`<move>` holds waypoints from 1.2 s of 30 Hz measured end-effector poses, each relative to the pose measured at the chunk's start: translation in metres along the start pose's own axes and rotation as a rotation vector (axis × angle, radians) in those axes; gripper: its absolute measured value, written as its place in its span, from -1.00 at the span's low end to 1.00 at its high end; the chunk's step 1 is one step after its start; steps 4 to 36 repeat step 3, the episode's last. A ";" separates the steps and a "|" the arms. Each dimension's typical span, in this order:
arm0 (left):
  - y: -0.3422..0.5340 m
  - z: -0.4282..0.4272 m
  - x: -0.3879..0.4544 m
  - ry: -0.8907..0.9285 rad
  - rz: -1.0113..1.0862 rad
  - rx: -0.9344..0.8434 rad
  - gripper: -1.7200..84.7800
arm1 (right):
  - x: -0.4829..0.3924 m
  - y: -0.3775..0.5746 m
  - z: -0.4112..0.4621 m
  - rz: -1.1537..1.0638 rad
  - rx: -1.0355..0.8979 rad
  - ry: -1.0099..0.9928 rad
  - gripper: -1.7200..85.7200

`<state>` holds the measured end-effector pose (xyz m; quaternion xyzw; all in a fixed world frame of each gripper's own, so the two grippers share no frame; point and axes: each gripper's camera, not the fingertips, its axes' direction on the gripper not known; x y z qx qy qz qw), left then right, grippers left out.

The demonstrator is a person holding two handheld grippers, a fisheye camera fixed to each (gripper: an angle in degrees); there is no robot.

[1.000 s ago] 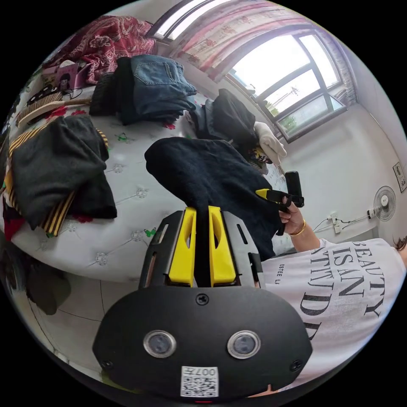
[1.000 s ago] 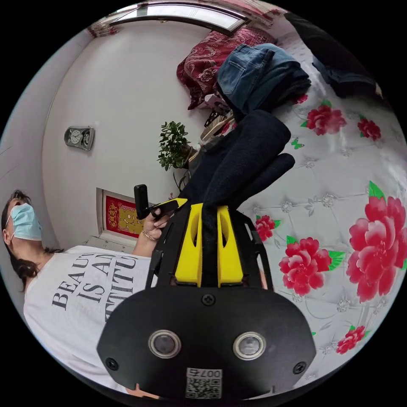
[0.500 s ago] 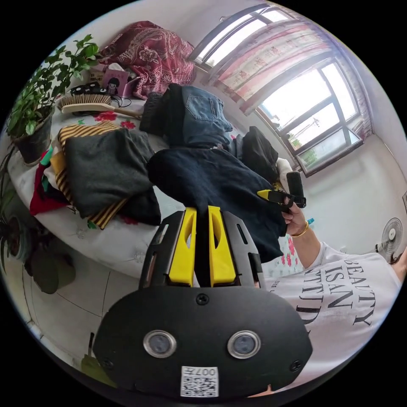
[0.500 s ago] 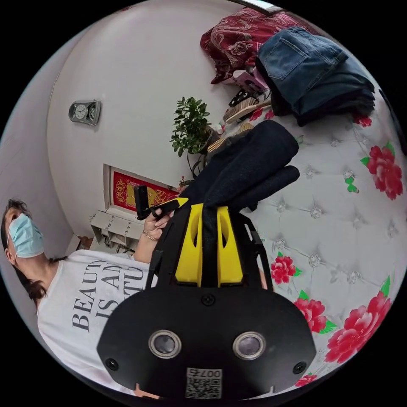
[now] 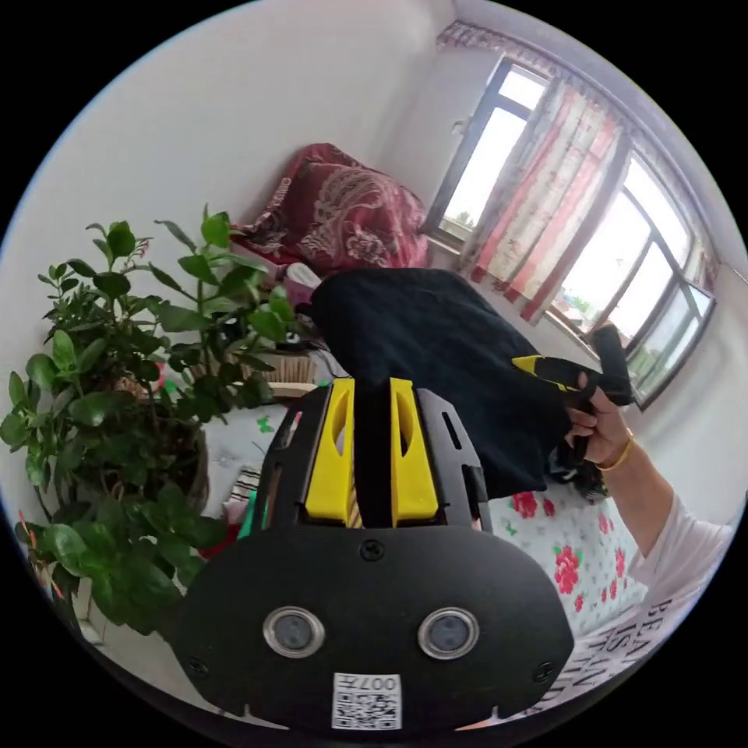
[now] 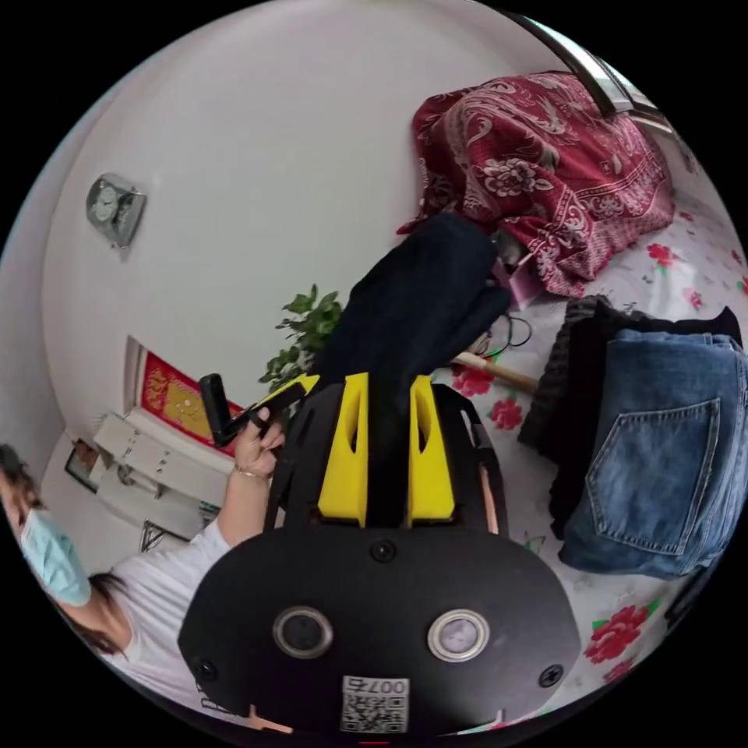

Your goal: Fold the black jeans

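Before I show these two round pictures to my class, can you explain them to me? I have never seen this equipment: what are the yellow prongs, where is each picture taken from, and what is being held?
No robot arm is at work here. A person holds a hand-held gripper in each hand, and a fisheye camera rides on each one, which is why the pictures are round.

In the left gripper view, the yellow prongs are the left hand-held gripper; its two jaws are closed on the black jeans. The person's other hand, holding the second tool, shows at the right edge of the cloth. A potted plant stands close by.

In the right gripper view, the right hand-held gripper also clamps the black jeans, which are lifted off the bed. On the floral bedspread lie a stack of folded blue jeans and a red patterned blanket.
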<state>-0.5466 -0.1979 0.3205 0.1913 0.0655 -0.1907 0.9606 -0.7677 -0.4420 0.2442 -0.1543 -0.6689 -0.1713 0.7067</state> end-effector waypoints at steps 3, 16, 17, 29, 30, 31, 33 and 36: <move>0.031 0.016 0.000 -0.125 -0.003 -0.023 -0.73 | 0.015 0.003 0.050 0.004 -0.085 0.169 -0.83; 0.031 0.016 0.000 -0.125 -0.003 -0.023 -0.73 | 0.015 0.003 0.050 0.004 -0.085 0.169 -0.83; 0.031 0.016 0.000 -0.125 -0.003 -0.023 -0.73 | 0.015 0.003 0.050 0.004 -0.085 0.169 -0.83; 0.031 0.016 0.000 -0.125 -0.003 -0.023 -0.73 | 0.015 0.003 0.050 0.004 -0.085 0.169 -0.83; 0.031 0.016 0.000 -0.125 -0.003 -0.023 -0.73 | 0.015 0.003 0.050 0.004 -0.085 0.169 -0.83; 0.031 0.016 0.000 -0.125 -0.003 -0.023 -0.73 | 0.015 0.003 0.050 0.004 -0.085 0.169 -0.83; 0.031 0.016 0.000 -0.125 -0.003 -0.023 -0.73 | 0.015 0.003 0.050 0.004 -0.085 0.169 -0.83; 0.031 0.016 0.000 -0.125 -0.003 -0.023 -0.73 | 0.015 0.003 0.050 0.004 -0.085 0.169 -0.83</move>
